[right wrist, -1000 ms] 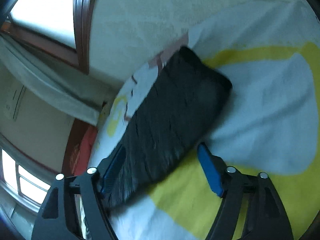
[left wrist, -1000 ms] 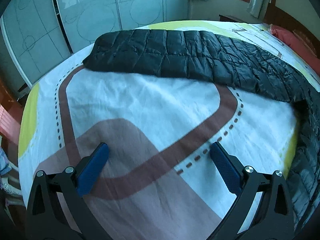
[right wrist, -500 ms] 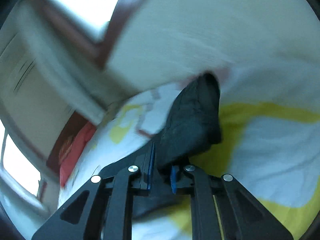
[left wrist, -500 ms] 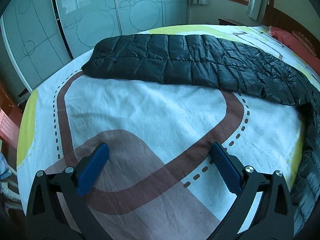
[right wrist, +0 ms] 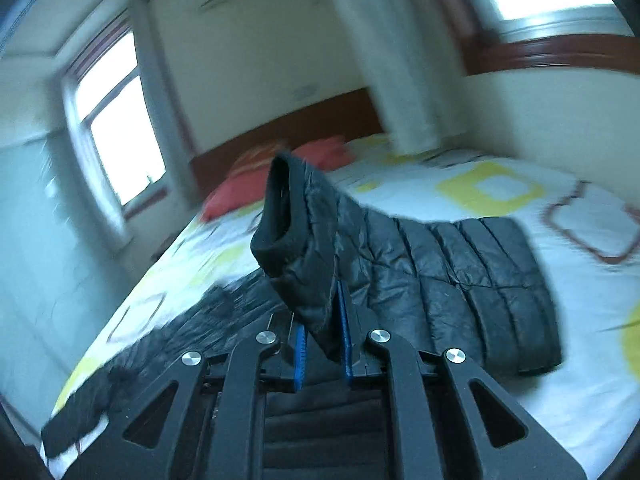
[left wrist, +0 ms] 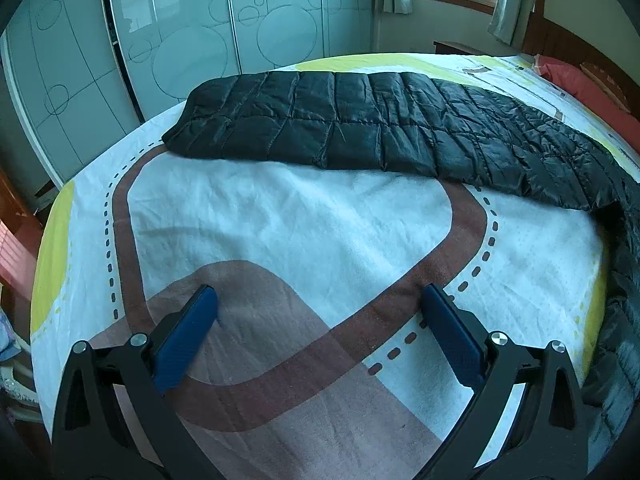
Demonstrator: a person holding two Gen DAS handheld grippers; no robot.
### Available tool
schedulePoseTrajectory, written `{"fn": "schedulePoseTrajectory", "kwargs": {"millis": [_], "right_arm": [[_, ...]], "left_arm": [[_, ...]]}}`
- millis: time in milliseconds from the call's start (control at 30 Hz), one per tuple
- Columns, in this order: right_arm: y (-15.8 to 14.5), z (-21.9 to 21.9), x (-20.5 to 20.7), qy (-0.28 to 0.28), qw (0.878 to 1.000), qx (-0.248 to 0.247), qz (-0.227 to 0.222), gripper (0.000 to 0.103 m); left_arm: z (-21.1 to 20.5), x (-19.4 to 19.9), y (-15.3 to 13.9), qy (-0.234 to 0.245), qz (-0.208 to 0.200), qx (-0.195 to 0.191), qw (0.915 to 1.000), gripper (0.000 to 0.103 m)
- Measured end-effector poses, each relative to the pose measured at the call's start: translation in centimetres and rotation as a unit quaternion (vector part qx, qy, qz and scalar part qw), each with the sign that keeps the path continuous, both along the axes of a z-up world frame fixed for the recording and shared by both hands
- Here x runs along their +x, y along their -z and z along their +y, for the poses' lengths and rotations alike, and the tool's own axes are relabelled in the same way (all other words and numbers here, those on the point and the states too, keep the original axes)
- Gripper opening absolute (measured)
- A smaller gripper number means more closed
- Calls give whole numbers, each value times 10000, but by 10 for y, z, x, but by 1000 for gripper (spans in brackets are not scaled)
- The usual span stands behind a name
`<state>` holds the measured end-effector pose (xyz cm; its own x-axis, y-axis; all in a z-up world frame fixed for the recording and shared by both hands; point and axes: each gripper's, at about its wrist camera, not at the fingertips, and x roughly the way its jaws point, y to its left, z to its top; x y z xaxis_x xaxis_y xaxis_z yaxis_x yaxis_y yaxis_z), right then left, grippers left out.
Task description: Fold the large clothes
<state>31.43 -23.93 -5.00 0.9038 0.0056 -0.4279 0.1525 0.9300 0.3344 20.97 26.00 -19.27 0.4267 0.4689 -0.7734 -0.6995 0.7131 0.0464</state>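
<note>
My right claw (right wrist: 322,344): pinching the black jacket's (left wrist: 360,128) cuff, pads mostly hidden by fabric, view blurred. My left claw (left wrist: 320,320): spread, empty, above the bed (left wrist: 280,220).

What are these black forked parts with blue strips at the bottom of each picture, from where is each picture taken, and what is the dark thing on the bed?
The black forks are hand-held grippers: a person carries one in each hand, and each has two fingers with blue pads. A wide-angle camera sits on each gripper and looks forward along its fingers, so each picture shows its own gripper at the bottom edge.

The left gripper is open and holds nothing. Below it lies the patterned bed sheet, white with brown bands and yellow patches. Across the far side lies a black quilted down jacket.

The right gripper is shut on a sleeve of that jacket, near the cuff, and holds it raised above the bed. This picture is blurred. Behind are red pillows and a wooden headboard.
</note>
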Motion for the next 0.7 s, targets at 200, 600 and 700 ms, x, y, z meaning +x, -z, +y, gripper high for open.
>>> {"fn": "schedulePoseTrajectory", "kwargs": {"millis": [200,600,700], "right_arm": [[26,83,50,-796,9957,0,474,14],[78,193,82,-1603,9778,-475,1266,14],[85,212,85,-1839,9724,-419,1372,14]], "left_arm": [[0,-4,1,1,-134,-25,9999,101],[-1,-5,2,0,-186,28,9998,101],[-2,-5,2,-5,-190,39,9998,101]]}}
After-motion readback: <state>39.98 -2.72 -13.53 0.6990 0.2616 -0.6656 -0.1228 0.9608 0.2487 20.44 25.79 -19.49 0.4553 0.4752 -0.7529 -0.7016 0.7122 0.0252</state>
